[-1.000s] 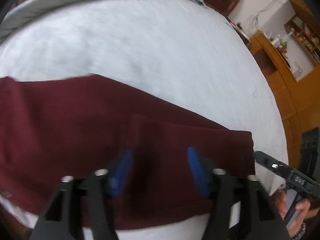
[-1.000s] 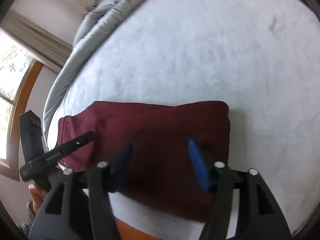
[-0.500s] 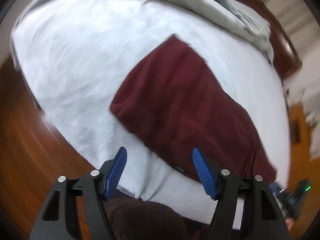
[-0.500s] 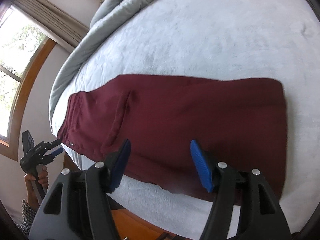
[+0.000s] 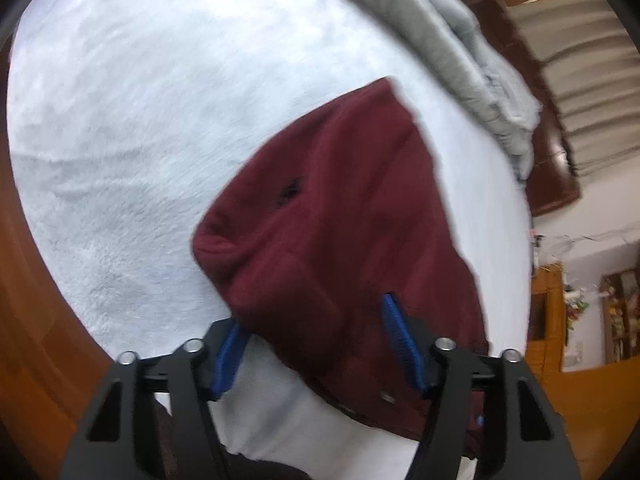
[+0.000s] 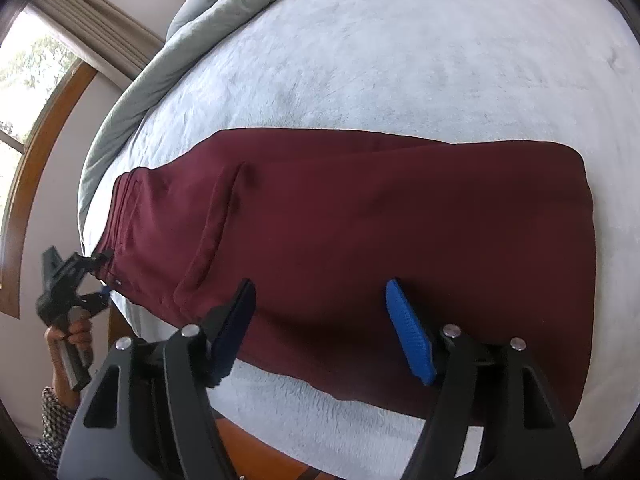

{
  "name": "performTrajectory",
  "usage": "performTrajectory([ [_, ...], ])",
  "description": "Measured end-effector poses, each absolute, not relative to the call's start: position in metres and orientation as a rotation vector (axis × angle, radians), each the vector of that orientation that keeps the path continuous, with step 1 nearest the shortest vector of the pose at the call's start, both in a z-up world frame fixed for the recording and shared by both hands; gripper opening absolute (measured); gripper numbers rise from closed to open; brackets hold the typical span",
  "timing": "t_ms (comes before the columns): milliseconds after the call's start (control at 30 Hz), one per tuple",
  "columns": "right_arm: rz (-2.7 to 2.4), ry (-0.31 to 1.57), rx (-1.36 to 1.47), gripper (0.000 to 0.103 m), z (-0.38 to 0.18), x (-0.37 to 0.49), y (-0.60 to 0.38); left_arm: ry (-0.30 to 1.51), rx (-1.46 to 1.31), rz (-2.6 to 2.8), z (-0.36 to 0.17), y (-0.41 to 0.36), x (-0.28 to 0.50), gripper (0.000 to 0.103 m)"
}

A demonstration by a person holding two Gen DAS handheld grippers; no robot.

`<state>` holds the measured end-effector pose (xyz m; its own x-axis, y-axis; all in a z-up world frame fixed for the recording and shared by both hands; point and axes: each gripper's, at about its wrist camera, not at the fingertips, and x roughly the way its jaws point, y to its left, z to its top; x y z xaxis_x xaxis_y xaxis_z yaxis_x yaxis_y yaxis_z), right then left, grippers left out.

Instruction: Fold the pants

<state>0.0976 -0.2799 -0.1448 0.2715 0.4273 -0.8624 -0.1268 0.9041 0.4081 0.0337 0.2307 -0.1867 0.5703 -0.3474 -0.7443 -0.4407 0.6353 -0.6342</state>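
Both grippers are working the maroon pants (image 6: 360,232) lying across the frame's middle on the white bedspread (image 6: 400,60): left gripper (image 5: 312,332) closing around the waistband corner, right gripper (image 6: 320,308) opening, hovering over the lower edge, gripping nothing.

I see the pants (image 6: 360,240) lying flat across the near part of the bed (image 6: 400,60), waistband to my left, with the bunched duvet (image 6: 208,20) behind them along the far edge.
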Motion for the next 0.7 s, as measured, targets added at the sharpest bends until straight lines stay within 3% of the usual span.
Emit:
performTrajectory([
  [167, 0.378, 1.246, 0.266, 0.07, -0.146, 0.096, -0.277, 0.852, -0.904, -0.081, -0.156, 0.22, 0.032, 0.052],
  [433, 0.383, 1.246, 0.285, 0.07, -0.146, 0.096, -0.28, 0.964, -0.878, 0.092, -0.188, 0.219, 0.057, 0.058],
  [467, 0.385, 1.246, 0.285, 0.07, -0.147, 0.096, -0.28, 0.949, -0.885, 0.096, -0.184, 0.218, 0.055, 0.057],
  [567, 0.397, 1.246, 0.298, 0.07, -0.148, 0.097, -0.283, 0.884, -0.863, 0.082, -0.166, 0.211, 0.053, 0.033],
  [700, 0.401, 1.247, 0.32, 0.07, -0.151, 0.098, -0.286, 0.943, -0.865, 0.17, -0.182, 0.215, 0.058, 0.033],
])
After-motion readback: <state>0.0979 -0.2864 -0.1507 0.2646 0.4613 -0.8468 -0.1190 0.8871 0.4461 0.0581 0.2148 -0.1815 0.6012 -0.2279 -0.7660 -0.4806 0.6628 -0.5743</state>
